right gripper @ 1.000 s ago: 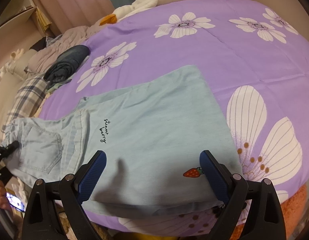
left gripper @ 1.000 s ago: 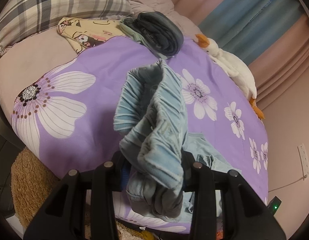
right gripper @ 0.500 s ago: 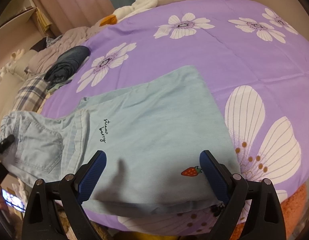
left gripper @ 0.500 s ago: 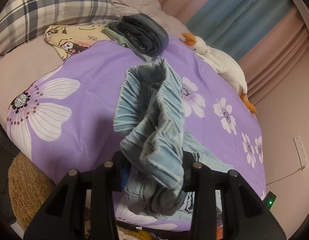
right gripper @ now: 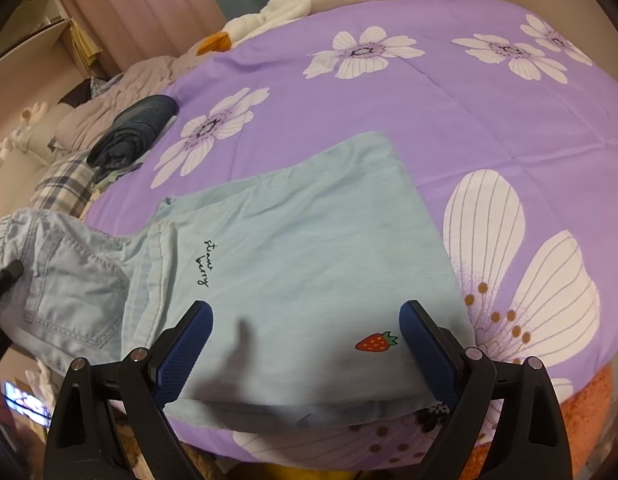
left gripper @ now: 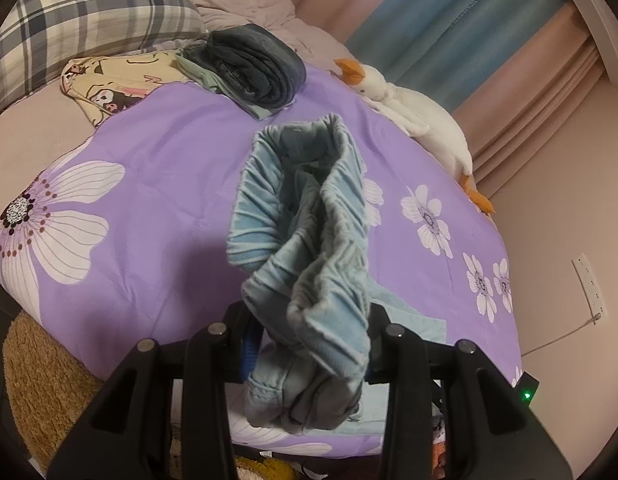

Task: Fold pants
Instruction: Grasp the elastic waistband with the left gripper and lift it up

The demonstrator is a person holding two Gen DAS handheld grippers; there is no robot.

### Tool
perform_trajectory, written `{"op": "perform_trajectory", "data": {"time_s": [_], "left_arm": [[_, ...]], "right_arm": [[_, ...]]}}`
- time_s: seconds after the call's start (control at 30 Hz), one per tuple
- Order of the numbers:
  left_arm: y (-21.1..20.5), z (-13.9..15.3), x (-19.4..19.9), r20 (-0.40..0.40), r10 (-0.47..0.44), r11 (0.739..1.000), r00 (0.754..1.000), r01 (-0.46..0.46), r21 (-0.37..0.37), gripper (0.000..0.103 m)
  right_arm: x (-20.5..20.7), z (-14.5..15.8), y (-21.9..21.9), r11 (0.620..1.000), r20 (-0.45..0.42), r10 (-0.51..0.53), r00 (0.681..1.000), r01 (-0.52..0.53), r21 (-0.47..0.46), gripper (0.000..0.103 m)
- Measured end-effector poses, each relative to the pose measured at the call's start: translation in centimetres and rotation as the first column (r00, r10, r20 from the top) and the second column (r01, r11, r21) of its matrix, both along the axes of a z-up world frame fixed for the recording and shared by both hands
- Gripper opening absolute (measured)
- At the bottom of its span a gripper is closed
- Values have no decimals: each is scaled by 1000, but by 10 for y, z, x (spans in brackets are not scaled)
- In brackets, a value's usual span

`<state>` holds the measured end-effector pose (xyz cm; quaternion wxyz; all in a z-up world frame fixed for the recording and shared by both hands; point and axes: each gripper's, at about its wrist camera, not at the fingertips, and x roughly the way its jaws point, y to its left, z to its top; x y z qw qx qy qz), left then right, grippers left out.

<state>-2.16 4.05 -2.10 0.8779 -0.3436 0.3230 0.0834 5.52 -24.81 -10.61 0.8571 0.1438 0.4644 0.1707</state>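
The left gripper point(left gripper: 307, 354) clamps the bunched elastic waistband of the light blue pants point(right gripper: 301, 264), lifted off the purple floral bedspread point(right gripper: 449, 112); the right gripper point(right gripper: 305, 344) hovers wide apart over the flat legs.

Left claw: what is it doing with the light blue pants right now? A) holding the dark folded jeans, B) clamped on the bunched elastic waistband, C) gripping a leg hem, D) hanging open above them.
B: in the left wrist view the left claw is shut on the gathered waistband of the light blue pants, while the dark folded jeans lie apart near the pillow.
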Motion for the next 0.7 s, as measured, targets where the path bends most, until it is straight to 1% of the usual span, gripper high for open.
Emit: {"op": "perform_trajectory", "data": {"time_s": [0.7], "left_arm": [[-33, 5, 24, 7, -123, 992, 992, 123, -3, 37]], "right_arm": [[-2, -2, -14, 999, -4, -35, 999, 35, 6, 94]]}}
